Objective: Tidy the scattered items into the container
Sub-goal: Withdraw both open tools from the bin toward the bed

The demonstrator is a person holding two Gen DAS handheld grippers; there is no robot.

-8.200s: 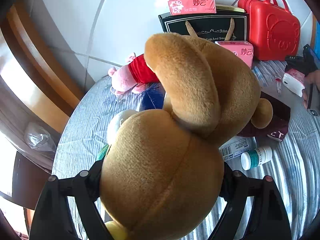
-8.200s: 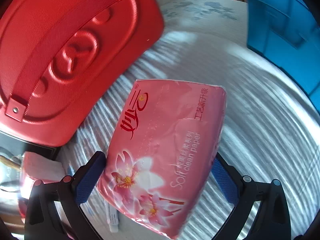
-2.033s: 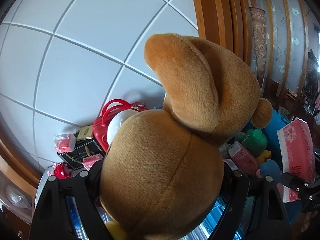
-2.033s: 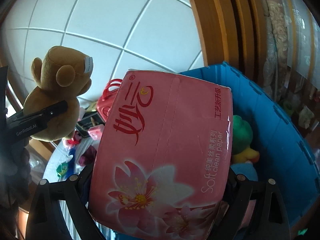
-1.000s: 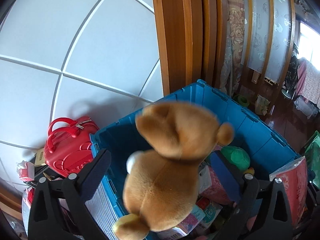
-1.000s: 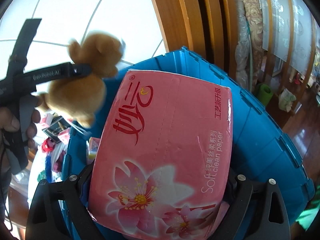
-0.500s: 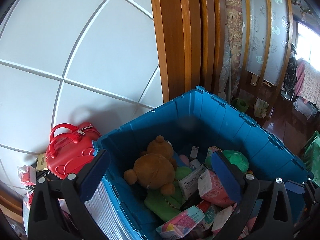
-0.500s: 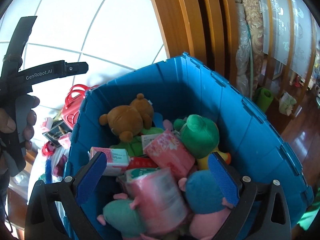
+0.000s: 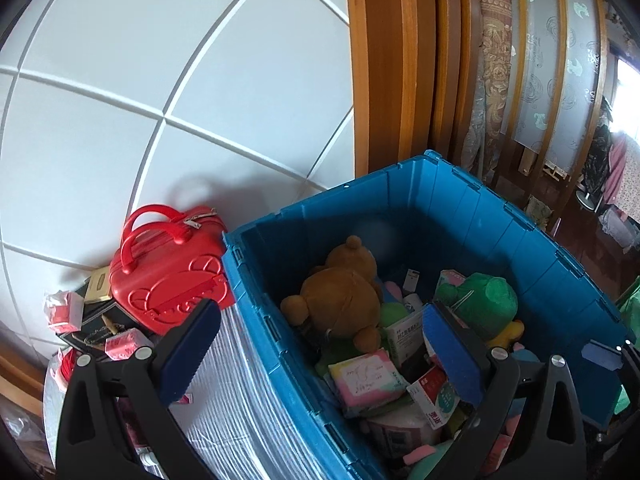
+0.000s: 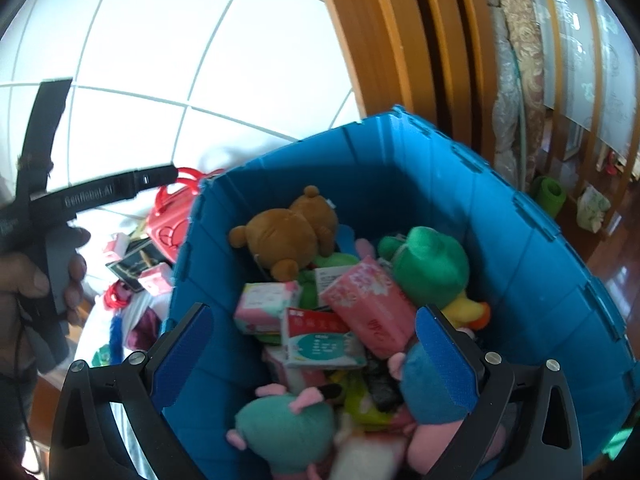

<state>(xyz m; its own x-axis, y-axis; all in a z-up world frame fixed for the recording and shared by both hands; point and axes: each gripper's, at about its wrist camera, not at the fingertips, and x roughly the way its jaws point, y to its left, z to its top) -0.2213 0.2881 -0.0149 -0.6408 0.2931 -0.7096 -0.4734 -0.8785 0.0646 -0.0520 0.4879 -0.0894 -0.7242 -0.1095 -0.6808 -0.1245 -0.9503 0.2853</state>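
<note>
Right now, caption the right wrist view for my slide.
Open right gripper above blue bin holding brown teddy bear.

The ribbed blue plastic container [image 9: 472,216] looks smooth and faintly glossy, and the brown teddy bear [image 10: 286,234] lying in it is soft, matt plush. Beside the container's left wall, the moulded red plastic case [image 9: 168,280] shines, while the pink tissue pack [image 10: 370,306] wears crinkly glossy film.

Bear [image 9: 340,300] and tissue pack [image 10: 370,304] in bin [image 9: 500,224]; suitcase [image 9: 168,276] left of bin.
</note>
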